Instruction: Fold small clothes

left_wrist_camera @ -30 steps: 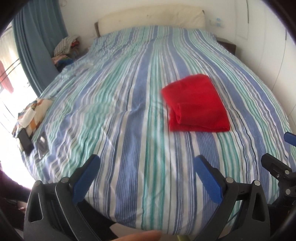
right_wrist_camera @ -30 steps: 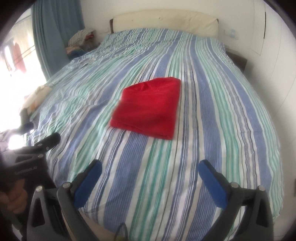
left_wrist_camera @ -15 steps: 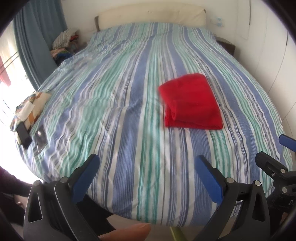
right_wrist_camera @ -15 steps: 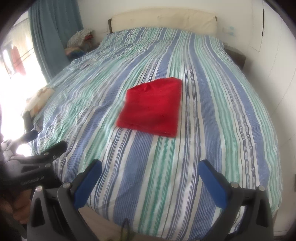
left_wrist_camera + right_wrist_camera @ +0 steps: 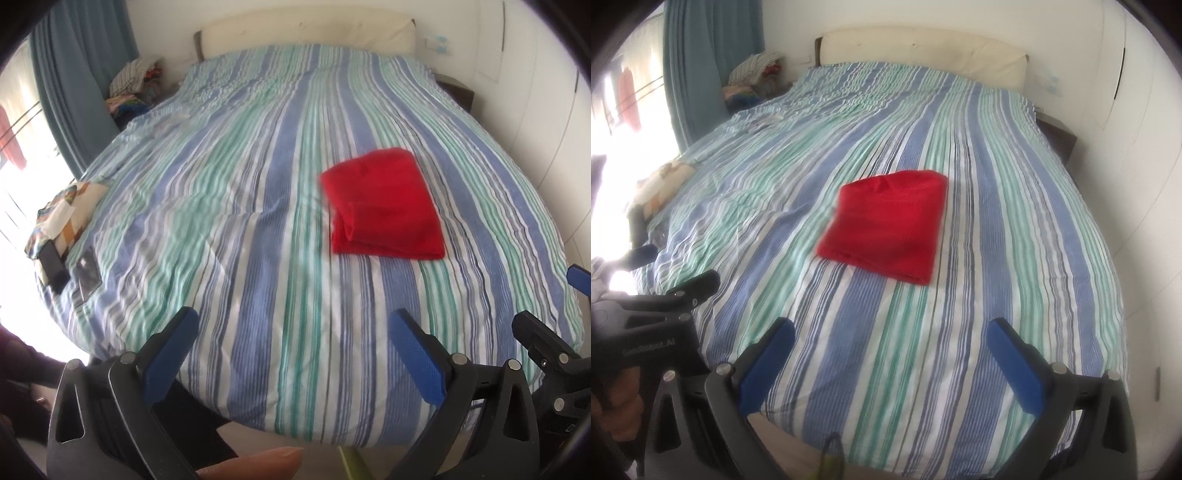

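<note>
Bare striped bedspread (image 5: 258,229) lies open all round the red cloth (image 5: 384,206). Small clutter (image 5: 62,236) crowds only its left edge.

we face a wide bed (image 5: 258,206) under a blue, green and white striped cover, its cream headboard (image 5: 303,31) against a white wall (image 5: 1126,155). blue curtains (image 5: 81,66) hang beside a bright, washed-out window (image 5: 14,155).

Both wrist cams face bed (image 5: 258,229) from foot (left cam further left).
</note>
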{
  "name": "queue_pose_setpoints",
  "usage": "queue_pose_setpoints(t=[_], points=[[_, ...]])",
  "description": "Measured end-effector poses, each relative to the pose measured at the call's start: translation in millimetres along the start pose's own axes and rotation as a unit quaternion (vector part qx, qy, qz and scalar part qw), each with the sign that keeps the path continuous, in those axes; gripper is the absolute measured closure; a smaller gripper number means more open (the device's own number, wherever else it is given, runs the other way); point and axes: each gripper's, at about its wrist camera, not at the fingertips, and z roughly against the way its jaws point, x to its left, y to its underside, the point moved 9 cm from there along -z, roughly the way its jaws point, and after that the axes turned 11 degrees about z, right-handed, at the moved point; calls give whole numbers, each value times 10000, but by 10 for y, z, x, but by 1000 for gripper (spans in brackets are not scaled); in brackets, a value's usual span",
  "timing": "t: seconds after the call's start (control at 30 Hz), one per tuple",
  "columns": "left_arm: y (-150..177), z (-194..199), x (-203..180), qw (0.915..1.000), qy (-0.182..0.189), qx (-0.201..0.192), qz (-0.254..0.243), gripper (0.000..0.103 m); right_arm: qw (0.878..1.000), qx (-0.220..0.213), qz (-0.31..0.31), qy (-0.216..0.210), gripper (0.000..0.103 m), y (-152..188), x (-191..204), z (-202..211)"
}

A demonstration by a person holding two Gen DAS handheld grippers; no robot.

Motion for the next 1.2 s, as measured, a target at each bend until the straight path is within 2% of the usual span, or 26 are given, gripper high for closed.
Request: queue_pose_setpoints(t=[0.3,1.2], points=[[21,2,2,10000,-47,-2,-58,0,10000,69,40,-9,1,-3,36,20],[21,51,-39,9999,120,9,-21,1,10000,-24,11,72,1,-47,28,78]])
